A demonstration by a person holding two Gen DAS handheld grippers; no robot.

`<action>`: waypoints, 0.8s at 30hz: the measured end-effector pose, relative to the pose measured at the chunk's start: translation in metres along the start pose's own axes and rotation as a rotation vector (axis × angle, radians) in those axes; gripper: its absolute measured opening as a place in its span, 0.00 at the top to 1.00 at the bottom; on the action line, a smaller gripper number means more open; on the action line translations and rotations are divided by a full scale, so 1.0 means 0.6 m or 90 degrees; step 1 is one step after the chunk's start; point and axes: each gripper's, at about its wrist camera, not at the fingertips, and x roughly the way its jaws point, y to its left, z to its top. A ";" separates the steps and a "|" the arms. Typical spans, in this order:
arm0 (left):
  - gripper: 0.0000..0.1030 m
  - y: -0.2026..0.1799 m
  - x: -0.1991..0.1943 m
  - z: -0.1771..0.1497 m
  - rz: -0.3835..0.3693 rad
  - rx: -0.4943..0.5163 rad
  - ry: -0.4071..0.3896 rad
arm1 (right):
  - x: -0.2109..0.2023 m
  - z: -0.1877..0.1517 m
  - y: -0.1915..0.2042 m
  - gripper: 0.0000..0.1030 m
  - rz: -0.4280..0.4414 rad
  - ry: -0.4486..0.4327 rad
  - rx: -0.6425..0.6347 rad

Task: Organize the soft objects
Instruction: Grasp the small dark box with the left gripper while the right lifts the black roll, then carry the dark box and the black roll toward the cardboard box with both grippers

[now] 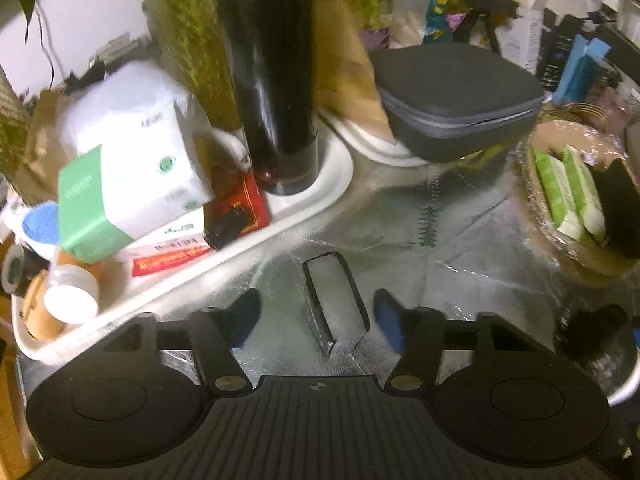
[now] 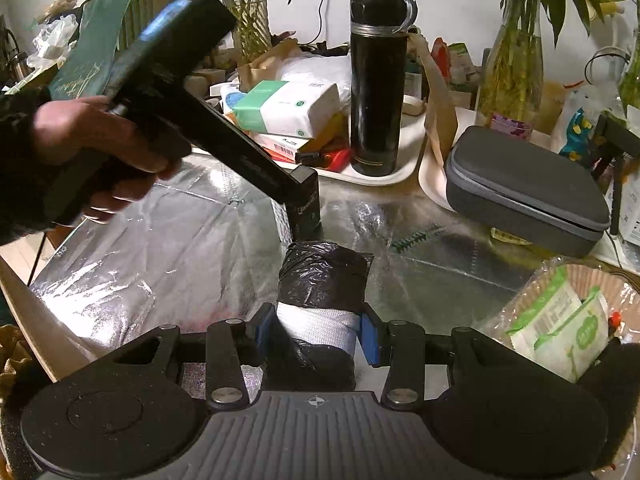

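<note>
While angled downward, left gripper (image 1: 316, 316) agape.

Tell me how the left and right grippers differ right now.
Grip: the right gripper has its fingers pressed on a roll of black bags; the left gripper grips nothing, with a flat grey packet lying between its fingers.
Gap: the roll fills the right gripper's gap; the packet leaves room on both sides in the left gripper's.
Shared: both have blue-padded fingers and point down at the silver foil mat.
</note>
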 end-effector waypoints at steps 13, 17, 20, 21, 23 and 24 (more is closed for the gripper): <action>0.76 0.029 -0.023 -0.007 -0.005 -0.051 0.006 | 0.000 0.001 -0.003 0.55 0.001 -0.005 0.015; 0.76 0.038 -0.053 -0.015 -0.012 -0.043 -0.014 | -0.002 0.003 -0.003 0.55 0.000 -0.007 0.020; 0.76 0.044 -0.076 -0.022 -0.012 -0.041 -0.028 | -0.004 0.005 -0.004 0.55 0.001 -0.009 0.025; 0.76 0.046 -0.083 -0.025 -0.013 -0.041 -0.032 | -0.006 0.006 -0.004 0.55 -0.001 -0.010 0.026; 0.76 0.050 -0.098 -0.030 -0.011 -0.041 -0.039 | -0.009 0.009 -0.005 0.55 -0.003 -0.013 0.028; 0.76 0.050 -0.104 -0.033 -0.011 -0.040 -0.043 | -0.013 0.010 -0.005 0.55 -0.005 -0.014 0.028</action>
